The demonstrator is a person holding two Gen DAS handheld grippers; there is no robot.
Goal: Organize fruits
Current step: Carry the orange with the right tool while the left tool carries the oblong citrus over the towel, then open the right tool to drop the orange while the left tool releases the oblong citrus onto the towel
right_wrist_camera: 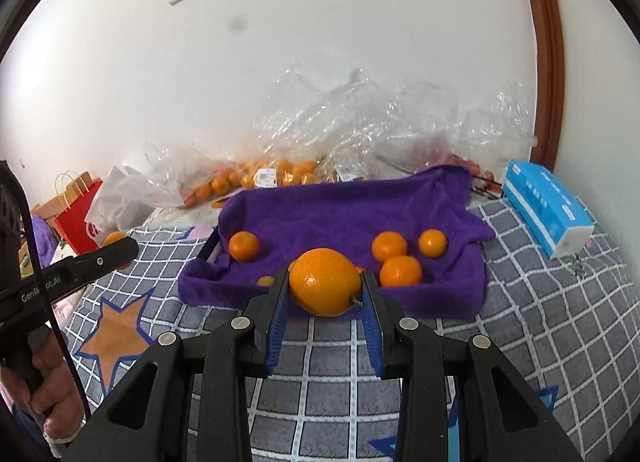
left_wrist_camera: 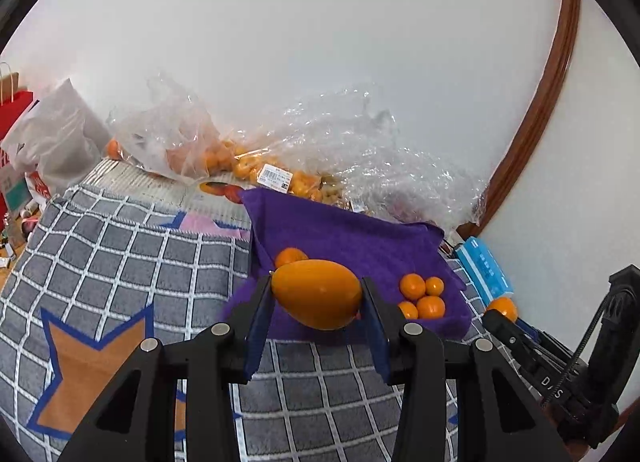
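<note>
Both my grippers, left (left_wrist_camera: 318, 296) and right (right_wrist_camera: 326, 288), pinch one orange (left_wrist_camera: 318, 294) each near the towel (right_wrist_camera: 340, 217); smooth rind may slip out.

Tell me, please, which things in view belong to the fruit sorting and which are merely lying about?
Part of the job:
left gripper, shut on an orange fruit
right gripper, shut on a second orange
purple-towel tray
loose oranges in it
bagged oranges

Lying about:
blue tissue pack
red paper bag
checked blanket
</note>
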